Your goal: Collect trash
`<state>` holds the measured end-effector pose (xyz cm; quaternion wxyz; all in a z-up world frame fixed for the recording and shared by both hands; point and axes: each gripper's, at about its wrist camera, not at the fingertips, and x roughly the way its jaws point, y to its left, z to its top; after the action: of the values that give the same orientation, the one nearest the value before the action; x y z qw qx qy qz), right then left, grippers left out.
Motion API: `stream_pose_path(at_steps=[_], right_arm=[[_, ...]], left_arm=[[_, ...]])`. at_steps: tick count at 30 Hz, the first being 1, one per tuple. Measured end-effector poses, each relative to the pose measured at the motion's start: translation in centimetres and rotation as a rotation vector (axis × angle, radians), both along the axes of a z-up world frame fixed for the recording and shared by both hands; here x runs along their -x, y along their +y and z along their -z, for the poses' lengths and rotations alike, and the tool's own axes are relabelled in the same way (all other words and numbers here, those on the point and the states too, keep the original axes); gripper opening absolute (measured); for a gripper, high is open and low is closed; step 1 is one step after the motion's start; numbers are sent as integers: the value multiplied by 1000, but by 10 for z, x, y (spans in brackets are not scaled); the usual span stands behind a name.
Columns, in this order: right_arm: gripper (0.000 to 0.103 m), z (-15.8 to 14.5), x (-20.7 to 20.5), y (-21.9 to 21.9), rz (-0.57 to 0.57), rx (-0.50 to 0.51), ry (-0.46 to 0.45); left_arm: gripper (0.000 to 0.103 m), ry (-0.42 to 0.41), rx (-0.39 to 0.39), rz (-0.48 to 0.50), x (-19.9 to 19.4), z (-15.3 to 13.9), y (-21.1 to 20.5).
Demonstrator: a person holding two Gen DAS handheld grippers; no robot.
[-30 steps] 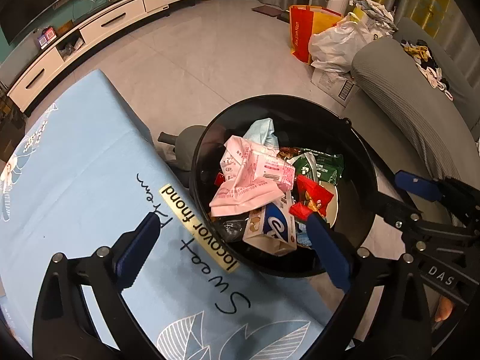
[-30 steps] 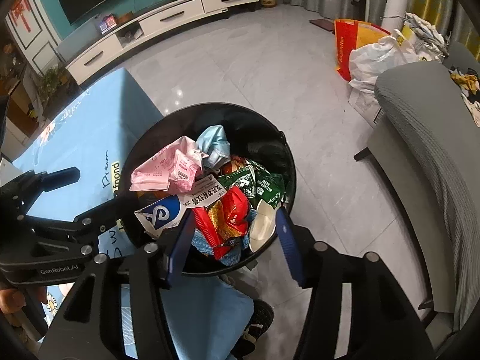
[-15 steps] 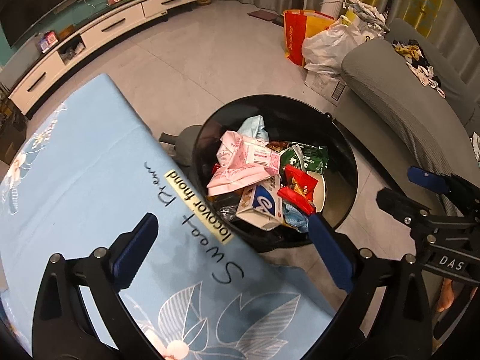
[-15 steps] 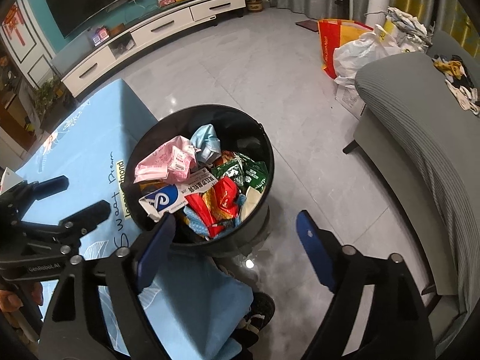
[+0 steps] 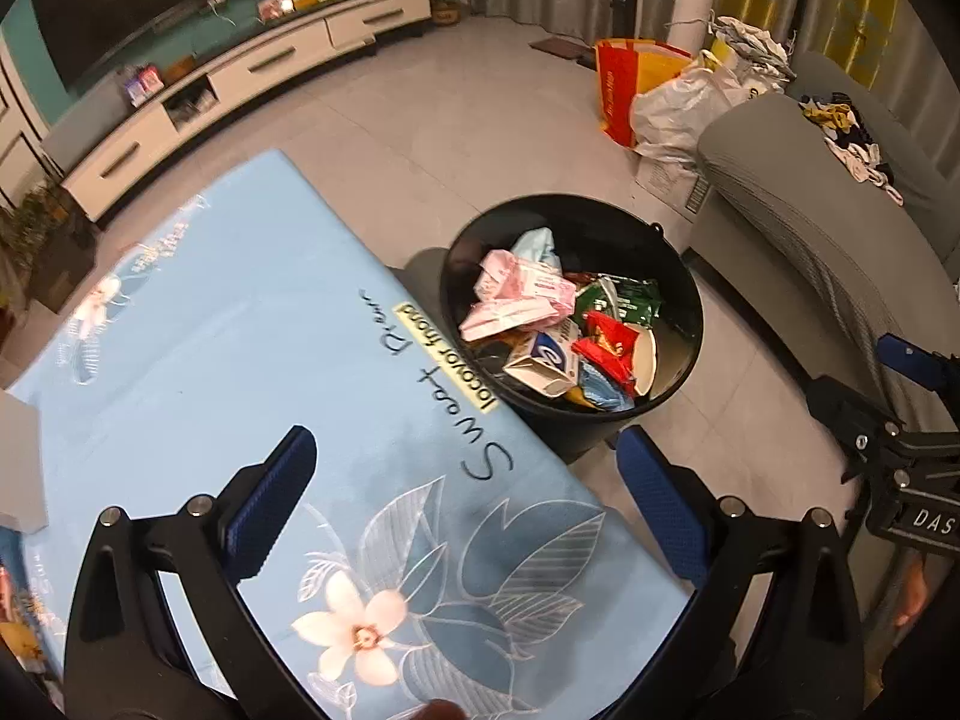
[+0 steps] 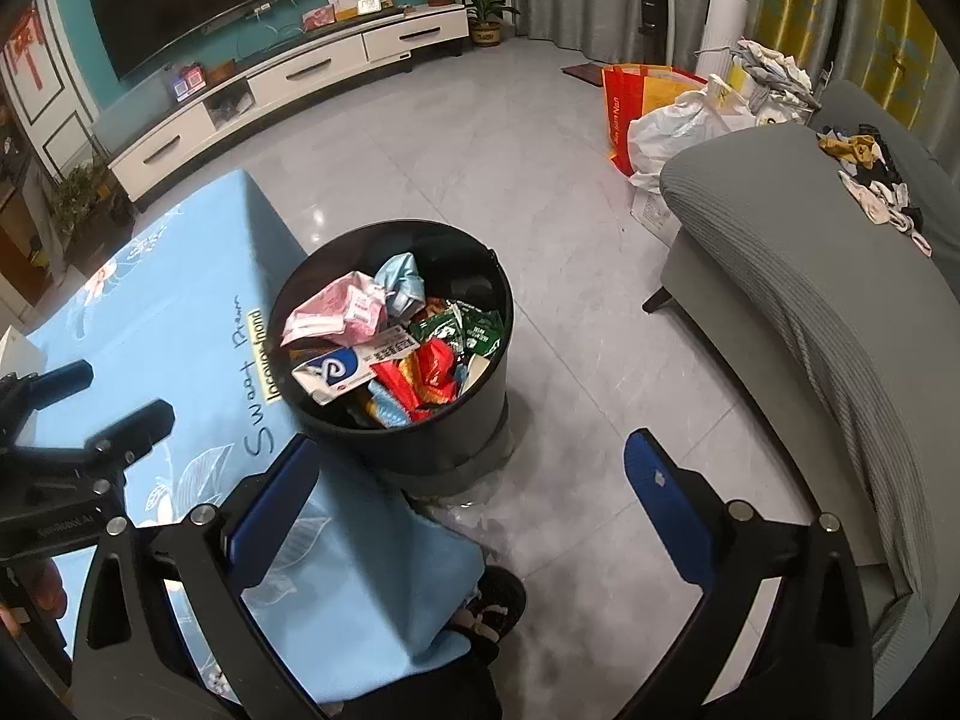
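Left gripper (image 5: 462, 498): jaws wide apart, nothing between them, over the tablecloth (image 5: 210, 360). Right gripper (image 6: 474, 492): jaws opening, nothing held. Bin (image 6: 480, 420) on the floor at 12 o'clock, packed with wrappers (image 6: 336, 315).

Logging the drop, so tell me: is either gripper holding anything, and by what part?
Nothing is held. The left gripper stands open and empty; the right gripper's jaws are opening, with nothing between them.
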<state>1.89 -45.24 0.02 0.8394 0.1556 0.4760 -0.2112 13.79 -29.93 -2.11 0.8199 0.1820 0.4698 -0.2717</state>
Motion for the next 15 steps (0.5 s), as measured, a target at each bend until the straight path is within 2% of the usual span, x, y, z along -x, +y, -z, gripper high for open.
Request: stream_pose_path(at_steps=[3,9,15], right_arm=[[100,-9,7,7,1,2,-18],[100,-33,17,26,29,93,-38],[100,-52,23,40,31,111,-24]], left_arm=[[100,7,37,-14,6,-12,12],[100,13,75,-5,22,-33,26],[100,-44,14,-18,34,-48,30]])
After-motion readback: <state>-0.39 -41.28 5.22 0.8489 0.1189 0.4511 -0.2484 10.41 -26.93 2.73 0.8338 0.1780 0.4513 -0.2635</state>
